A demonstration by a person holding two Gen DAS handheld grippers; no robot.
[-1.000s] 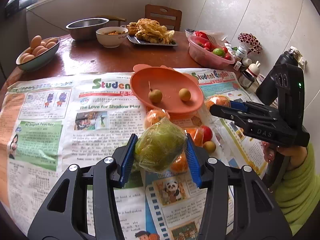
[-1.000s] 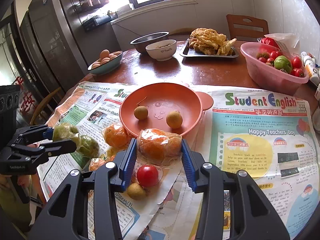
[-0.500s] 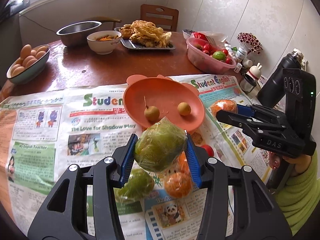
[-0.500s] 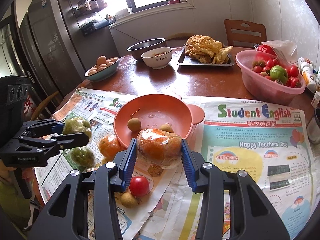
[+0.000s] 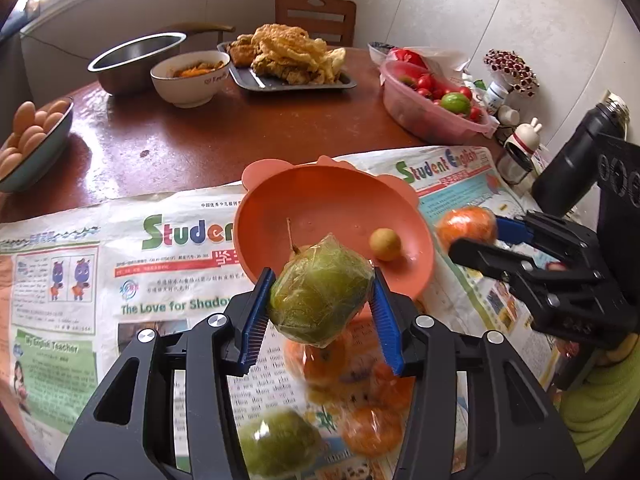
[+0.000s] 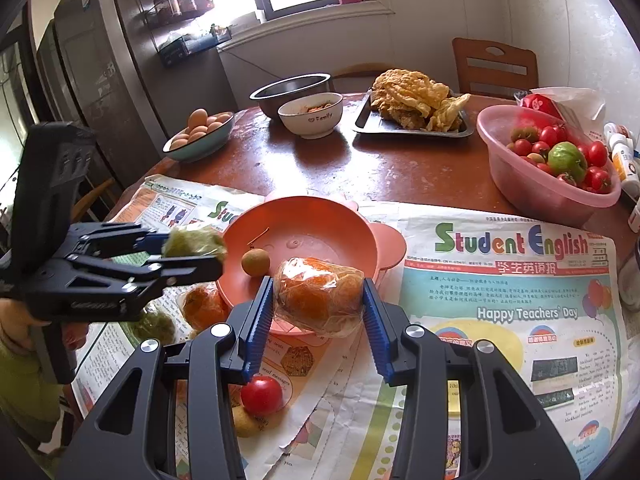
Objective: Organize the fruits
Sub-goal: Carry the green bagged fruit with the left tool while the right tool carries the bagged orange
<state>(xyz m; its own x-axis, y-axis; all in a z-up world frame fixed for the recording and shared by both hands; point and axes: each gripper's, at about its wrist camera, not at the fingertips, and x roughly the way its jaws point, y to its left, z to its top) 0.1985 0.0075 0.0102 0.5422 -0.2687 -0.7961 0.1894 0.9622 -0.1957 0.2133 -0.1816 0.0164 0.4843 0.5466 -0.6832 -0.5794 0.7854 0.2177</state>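
My left gripper (image 5: 320,304) is shut on a plastic-wrapped green fruit (image 5: 320,294) and holds it in the air at the near rim of the orange bowl (image 5: 320,204). My right gripper (image 6: 318,300) is shut on a wrapped orange (image 6: 318,294), also raised at the bowl's near rim (image 6: 360,236). Two small brown fruits lie in the bowl (image 5: 385,244) (image 6: 255,262). More wrapped oranges (image 5: 370,430) and a green fruit (image 5: 278,442) lie on the newspaper below, with a red tomato (image 6: 262,395).
Newspaper (image 6: 500,280) covers the near table. Behind stand a pink basin of tomatoes (image 6: 516,176), a tray of fried food (image 6: 412,126), a white bowl (image 6: 310,114), a steel bowl (image 6: 290,86), a bowl of eggs (image 6: 200,136). Small bottles (image 5: 520,136) stand at right.
Both grippers have lifted and moved forward toward the orange bowl, each still holding its fruit. The loose fruits on the newspaper now lie below and behind the fingers.
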